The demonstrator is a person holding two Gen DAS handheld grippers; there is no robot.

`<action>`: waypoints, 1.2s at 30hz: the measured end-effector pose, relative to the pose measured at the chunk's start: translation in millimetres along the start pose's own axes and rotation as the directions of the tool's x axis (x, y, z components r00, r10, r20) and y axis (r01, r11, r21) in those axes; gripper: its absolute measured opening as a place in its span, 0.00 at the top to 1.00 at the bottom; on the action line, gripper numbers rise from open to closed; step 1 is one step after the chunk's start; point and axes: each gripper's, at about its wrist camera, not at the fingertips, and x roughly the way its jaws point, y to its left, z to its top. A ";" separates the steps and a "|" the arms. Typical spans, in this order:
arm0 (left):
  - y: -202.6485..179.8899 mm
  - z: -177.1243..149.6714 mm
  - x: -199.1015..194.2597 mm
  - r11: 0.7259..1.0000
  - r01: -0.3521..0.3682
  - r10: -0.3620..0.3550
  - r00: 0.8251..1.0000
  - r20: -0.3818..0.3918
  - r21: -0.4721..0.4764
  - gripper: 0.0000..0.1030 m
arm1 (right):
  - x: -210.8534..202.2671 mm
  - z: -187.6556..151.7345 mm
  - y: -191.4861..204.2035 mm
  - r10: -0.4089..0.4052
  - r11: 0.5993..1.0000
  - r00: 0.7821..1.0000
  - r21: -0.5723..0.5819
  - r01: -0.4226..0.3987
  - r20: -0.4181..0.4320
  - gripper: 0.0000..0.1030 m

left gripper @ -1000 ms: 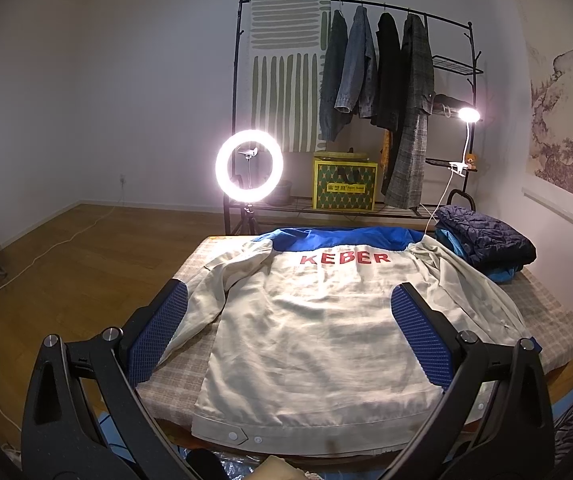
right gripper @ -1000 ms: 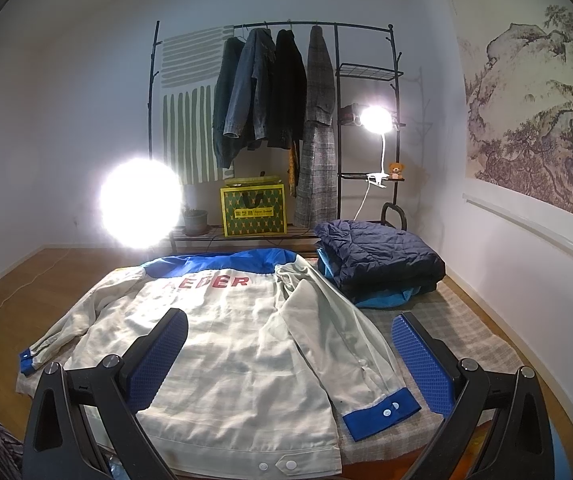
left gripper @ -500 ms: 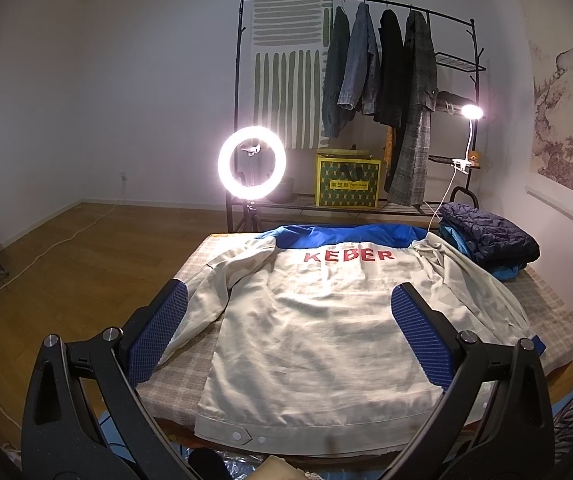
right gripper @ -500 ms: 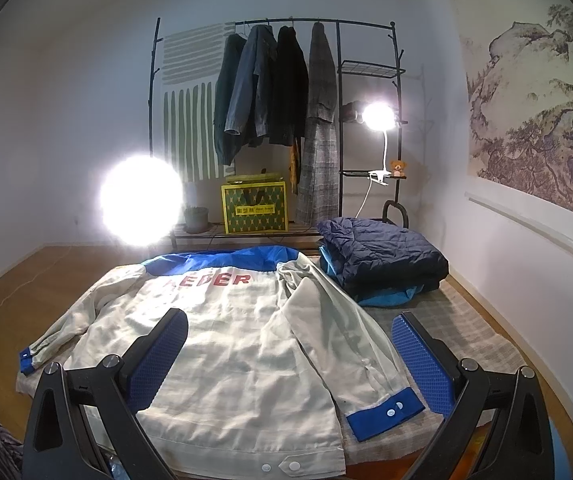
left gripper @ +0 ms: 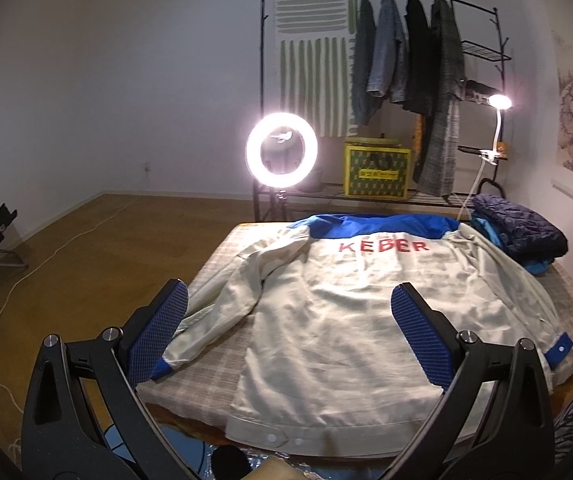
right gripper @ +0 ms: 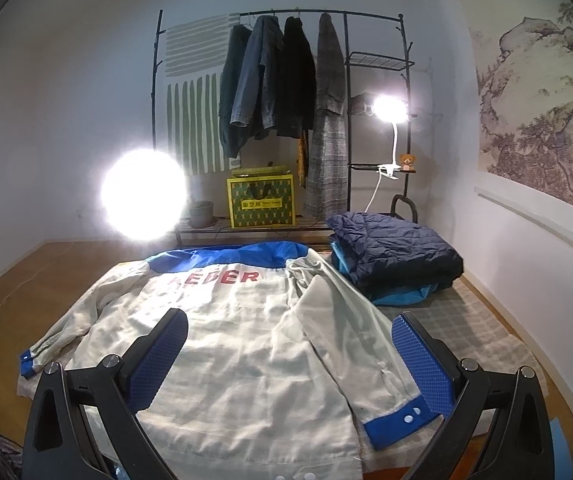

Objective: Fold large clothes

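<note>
— On the checked mat [left gripper: 222, 364], what lies there?
— The cream jacket [left gripper: 350, 320] lies flat, back side up, both sleeves spread, blue collar at the far end.
— And the grippers?
— The left gripper [left gripper: 288, 334] and the right gripper [right gripper: 290, 354] are both wide open above the near hem, holding nothing. Folded dark clothes [right gripper: 398, 250] sit beside the jacket.

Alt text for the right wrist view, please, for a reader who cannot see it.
A cream jacket with a blue yoke and red lettering lies back-up and unfolded on a checked bed, seen between the open, empty fingers of the right gripper. A folded navy quilted jacket sits at the bed's far right; behind stand a clothes rack and two bright lamps.
</note>
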 end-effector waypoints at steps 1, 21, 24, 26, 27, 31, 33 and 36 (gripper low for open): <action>4.0 -0.4 3.9 1.000 -0.009 0.009 1.000 -0.003 -0.003 0.00 | 4.0 1.1 1.9 0.006 1.000 1.000 -0.001 -0.006 -0.003 0.00; 119.5 -16.2 131.3 0.984 -0.159 0.143 0.975 -0.167 -0.085 0.00 | 120.1 29.3 82.2 0.122 0.991 0.992 -0.060 -0.123 -0.015 0.00; 152.6 -26.2 158.3 0.971 -0.191 0.155 0.960 -0.234 -0.140 0.00 | 142.1 31.3 95.8 0.173 0.984 0.985 -0.055 -0.172 0.014 0.00; 178.5 -36.2 180.3 0.961 -0.198 0.135 0.946 -0.295 -0.194 0.00 | 158.4 30.7 103.7 0.207 0.977 0.978 -0.046 -0.207 0.011 0.00; 188.6 -40.8 189.5 0.956 -0.199 0.122 0.938 -0.323 -0.217 0.00 | 168.9 29.1 106.7 0.234 0.972 0.972 -0.033 -0.234 -0.004 0.00; 227.6 -66.5 231.7 0.926 -0.236 0.085 0.891 -0.446 -0.295 0.04 | 199.5 19.2 110.9 0.351 0.936 0.932 0.015 -0.351 -0.094 0.01; 245.8 -80.3 248.4 0.905 -0.254 0.058 0.868 -0.492 -0.342 0.06 | 210.0 12.6 113.3 0.365 0.930 0.920 0.021 -0.366 -0.143 0.03; 280.6 -104.5 270.1 0.840 -0.296 0.000 0.838 -0.546 -0.454 0.07 | 217.9 6.3 114.2 0.366 0.929 0.912 0.019 -0.369 -0.184 0.05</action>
